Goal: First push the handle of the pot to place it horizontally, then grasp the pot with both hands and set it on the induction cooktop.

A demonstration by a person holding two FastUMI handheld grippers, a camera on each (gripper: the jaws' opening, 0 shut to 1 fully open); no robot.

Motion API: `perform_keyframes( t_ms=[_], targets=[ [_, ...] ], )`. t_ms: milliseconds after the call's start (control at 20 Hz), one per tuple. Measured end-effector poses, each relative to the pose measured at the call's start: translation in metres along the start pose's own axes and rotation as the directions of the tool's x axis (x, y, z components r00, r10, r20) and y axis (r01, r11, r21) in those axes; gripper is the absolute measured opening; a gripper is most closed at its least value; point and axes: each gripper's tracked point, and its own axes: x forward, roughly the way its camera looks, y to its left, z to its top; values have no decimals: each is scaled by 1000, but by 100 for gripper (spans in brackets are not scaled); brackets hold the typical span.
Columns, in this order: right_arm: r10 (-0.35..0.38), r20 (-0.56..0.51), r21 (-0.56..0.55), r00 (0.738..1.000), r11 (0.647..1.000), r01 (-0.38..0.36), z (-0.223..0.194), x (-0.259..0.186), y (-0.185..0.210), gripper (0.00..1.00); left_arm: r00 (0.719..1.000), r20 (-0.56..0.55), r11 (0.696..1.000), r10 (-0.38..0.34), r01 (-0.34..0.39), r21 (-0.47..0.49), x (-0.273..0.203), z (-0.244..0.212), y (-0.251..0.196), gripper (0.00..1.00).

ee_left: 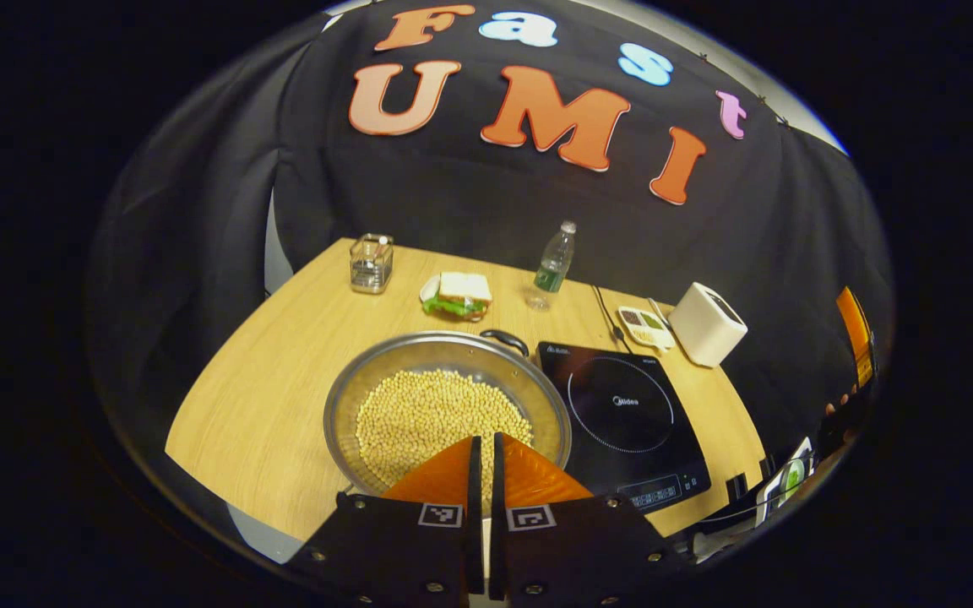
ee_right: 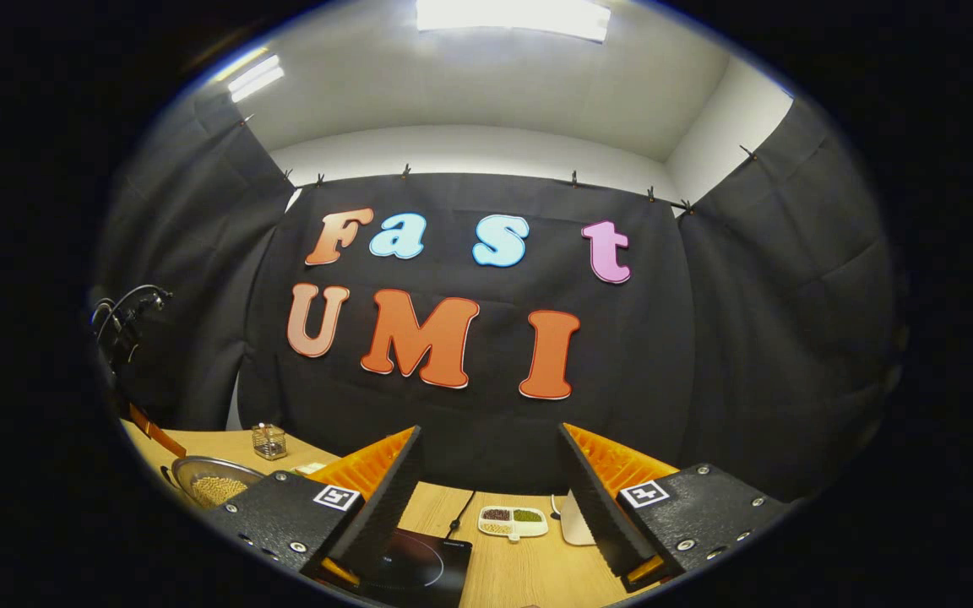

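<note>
A wide silver pot (ee_left: 385, 371) full of pale beans sits on the wooden table, left of the black induction cooktop (ee_left: 622, 414) and touching its edge. One black handle (ee_left: 505, 339) shows at the pot's far rim, toward the cooktop's back corner. My left gripper (ee_left: 485, 439) is shut with nothing between its orange fingers, its tips hanging over the pot's near rim. My right gripper (ee_right: 491, 443) is held high and open, aimed at the booth wall. In the right gripper view the pot (ee_right: 212, 481) lies far left and the cooktop (ee_right: 419, 566) is low between the fingers.
Along the table's back stand a glass jar (ee_left: 371, 263), a sandwich (ee_left: 457, 294), a water bottle (ee_left: 552, 266), a divided dish (ee_left: 645, 325) and a white box (ee_left: 706, 323). A cable runs from the cooktop toward the back. The table's left edge lies beyond the pot.
</note>
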Motion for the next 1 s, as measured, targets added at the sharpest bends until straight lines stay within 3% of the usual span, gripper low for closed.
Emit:
perform_keyframes(
  t_ms=[250, 450, 1000],
  targets=[
    [0, -49, 6, 999, 1000, 0, -34, 0, 5, 96, 989, -144, 999, 16, -21, -32, 4, -46, 11, 4],
    [8, -109, 32, 994, 999, -5, -60, 1, 10, 96, 961, -276, 997, 15, -37, -74, 4, -85, 19, 2],
    [2, -137, 18, 991, 1000, 0, -75, -1, 17, 95, 924, -382, 982, 3, -74, -172, 22, -128, 48, 2]
  ],
)
